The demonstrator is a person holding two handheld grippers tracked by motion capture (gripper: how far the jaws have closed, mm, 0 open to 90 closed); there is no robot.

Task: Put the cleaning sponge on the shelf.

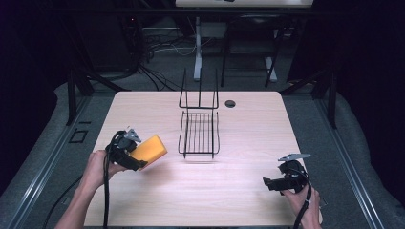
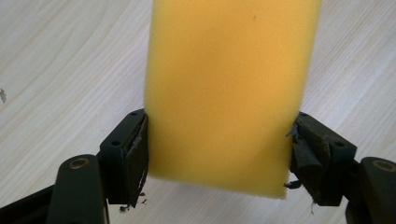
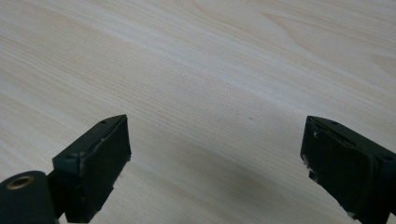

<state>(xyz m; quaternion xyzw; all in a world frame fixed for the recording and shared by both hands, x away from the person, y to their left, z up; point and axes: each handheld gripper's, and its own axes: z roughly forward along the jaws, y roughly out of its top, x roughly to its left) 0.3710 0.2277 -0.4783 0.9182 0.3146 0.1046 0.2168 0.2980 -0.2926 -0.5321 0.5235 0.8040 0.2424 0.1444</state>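
A yellow sponge (image 1: 150, 149) is held just above the light wooden table (image 1: 248, 129) at its left side. My left gripper (image 1: 135, 157) is shut on it; in the left gripper view both black pads (image 2: 135, 154) press the sponge (image 2: 229, 93) on its two long edges, and the sponge sticks out ahead of the jaws. A black wire rack (image 1: 199, 133) stands at the table's middle, to the right of the sponge and apart from it. My right gripper (image 1: 268, 183) rests low near the front right corner. In the right gripper view its jaws stand wide apart over bare wood, with the gripper (image 3: 217, 163) holding nothing.
A round cable hole (image 1: 230, 103) lies in the table top behind the rack on the right. Dark frame legs and cables stand on the floor beyond the far edge. A person's forearms come in from the bottom at both sides.
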